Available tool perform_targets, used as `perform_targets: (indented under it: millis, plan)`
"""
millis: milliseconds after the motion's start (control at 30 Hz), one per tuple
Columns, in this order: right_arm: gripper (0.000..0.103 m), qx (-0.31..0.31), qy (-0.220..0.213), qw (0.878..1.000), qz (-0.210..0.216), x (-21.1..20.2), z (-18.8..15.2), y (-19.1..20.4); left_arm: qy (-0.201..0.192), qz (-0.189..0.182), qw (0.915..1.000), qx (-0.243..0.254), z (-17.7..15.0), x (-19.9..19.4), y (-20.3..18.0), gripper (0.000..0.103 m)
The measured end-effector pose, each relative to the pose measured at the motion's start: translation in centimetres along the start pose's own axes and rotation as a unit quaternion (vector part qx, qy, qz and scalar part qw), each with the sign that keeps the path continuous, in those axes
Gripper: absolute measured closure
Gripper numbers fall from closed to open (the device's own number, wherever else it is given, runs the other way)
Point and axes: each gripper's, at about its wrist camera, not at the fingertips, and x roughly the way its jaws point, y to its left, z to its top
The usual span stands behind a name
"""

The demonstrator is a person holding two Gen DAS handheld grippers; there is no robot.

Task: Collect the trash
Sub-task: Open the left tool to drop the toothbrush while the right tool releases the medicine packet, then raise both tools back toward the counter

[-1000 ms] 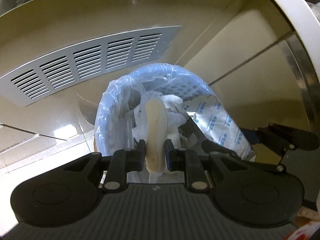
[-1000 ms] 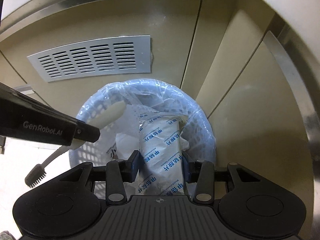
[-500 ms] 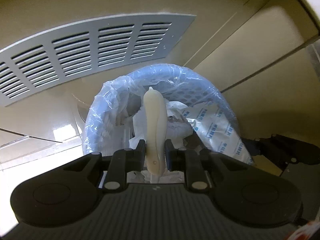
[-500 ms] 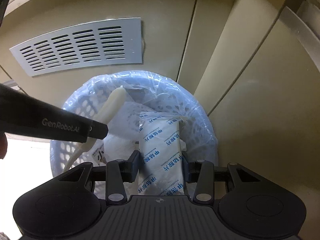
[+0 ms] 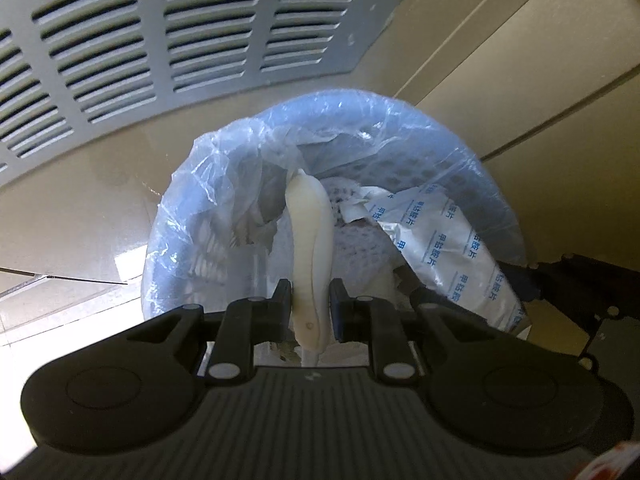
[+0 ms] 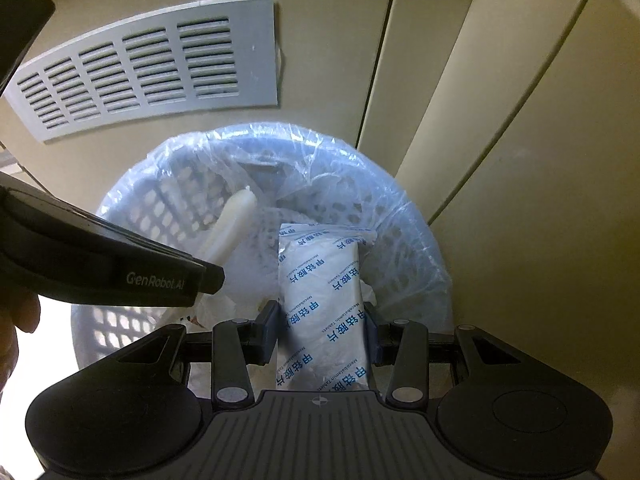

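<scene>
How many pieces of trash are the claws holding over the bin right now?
2. The left claw grips a toothbrush handle; the right claw grips a foil tablet packet. Both hang over the lined bin, where more trash may lie hidden.

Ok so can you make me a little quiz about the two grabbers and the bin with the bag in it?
1. True or false: the left gripper is shut on a cream toothbrush handle.
2. What is the right gripper holding? A) a glass bottle B) a white packet with blue print C) nothing
3. Fill the gap: both things are held over the ____ lined with a clear plastic bag.

Key: 1 true; 2 B; 3 basket
</scene>
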Motion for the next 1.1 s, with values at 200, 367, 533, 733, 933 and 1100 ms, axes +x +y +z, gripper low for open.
perform_targets:
  millis: [200, 367, 533, 733, 933, 1100]
  plan:
    - [0.06, -0.005, 0.004, 1.0, 0.006, 1.2, -0.5, 0.1, 0.004, -0.001, 1.0, 0.003, 0.1, 0.9, 0.2, 0.085]
    - [0.059, -0.005, 0.004, 1.0, 0.013, 1.4, -0.6, 0.1, 0.001, -0.004, 1.0, 0.005, 0.3, 0.6, -0.1, 0.084]
    - [0.039, -0.004, -0.012, 1.0, 0.016, 0.3, -0.2, 0.1, -0.015, -0.007, 0.9999, 0.005, 0.2, -1.6, 0.5, 0.072]
    - [0.039, -0.018, -0.022, 1.0, 0.011, -1.9, 0.2, 0.5, -0.035, -0.007, 0.9994, 0.002, -0.2, -4.2, 1.3, 0.071]
    - [0.039, -0.01, -0.022, 1.0, 0.013, -5.1, 0.2, 0.8, -0.043, -0.003, 0.9989, 0.016, -1.1, -7.6, 1.6, 0.071]
    - [0.039, -0.007, -0.035, 0.999, 0.025, -9.0, 0.3, 1.3, -0.058, -0.004, 0.998, 0.023, -1.7, -10.9, 1.5, 0.071]
